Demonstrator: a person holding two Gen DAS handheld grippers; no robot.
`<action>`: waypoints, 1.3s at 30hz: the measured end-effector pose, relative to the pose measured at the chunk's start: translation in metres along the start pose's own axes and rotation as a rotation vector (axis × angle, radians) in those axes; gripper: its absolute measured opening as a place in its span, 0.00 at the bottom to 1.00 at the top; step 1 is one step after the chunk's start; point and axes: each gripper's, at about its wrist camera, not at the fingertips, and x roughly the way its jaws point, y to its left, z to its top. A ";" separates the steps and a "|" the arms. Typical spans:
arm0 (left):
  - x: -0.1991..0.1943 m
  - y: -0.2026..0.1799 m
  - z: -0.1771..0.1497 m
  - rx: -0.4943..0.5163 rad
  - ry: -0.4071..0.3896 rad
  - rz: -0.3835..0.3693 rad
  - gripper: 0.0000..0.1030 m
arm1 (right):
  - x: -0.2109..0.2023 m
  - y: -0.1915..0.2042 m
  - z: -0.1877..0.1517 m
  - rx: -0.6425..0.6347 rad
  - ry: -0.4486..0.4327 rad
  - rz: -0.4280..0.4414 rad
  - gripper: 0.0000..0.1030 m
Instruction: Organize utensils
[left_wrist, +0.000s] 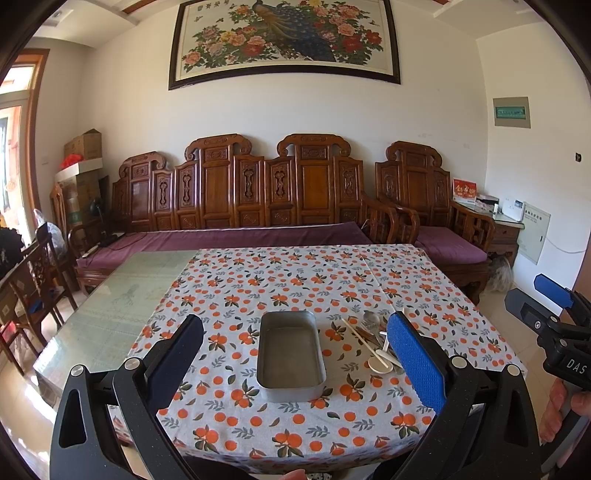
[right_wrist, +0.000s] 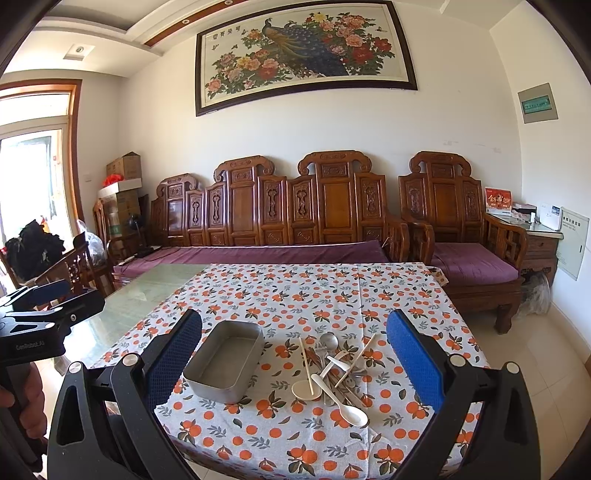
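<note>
Starting nearest the lenses, the left gripper (left_wrist: 295, 354) and the right gripper (right_wrist: 293, 350) are both seen spread wide, with nothing held between the blue pads of either. Both are held above the near edge of the table, well clear of the flowered tablecloth (right_wrist: 332, 291). Just beyond, the empty metal tray (left_wrist: 290, 354) is framed squarely between the left fingers, its long axis running away from them. To its right, a loose heap of utensils (right_wrist: 334, 365) is found: white spoons, chopsticks and metal pieces, crossed over one another and apart from the tray. From the right wrist view the heap lies straight ahead between the fingers, so the right gripper is judged the nearer one for a first pick. Farther back, a carved wooden sofa (right_wrist: 295, 206) is set against the wall
</note>
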 end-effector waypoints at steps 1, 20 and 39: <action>0.000 0.000 0.000 0.001 0.000 0.000 0.94 | 0.000 0.000 0.000 0.000 0.000 0.000 0.98; 0.001 0.007 0.004 0.000 -0.012 -0.010 0.94 | -0.002 0.003 -0.001 0.001 -0.006 0.007 0.98; -0.013 0.002 0.008 0.010 -0.023 -0.010 0.94 | -0.004 0.002 0.000 0.003 -0.008 0.007 0.98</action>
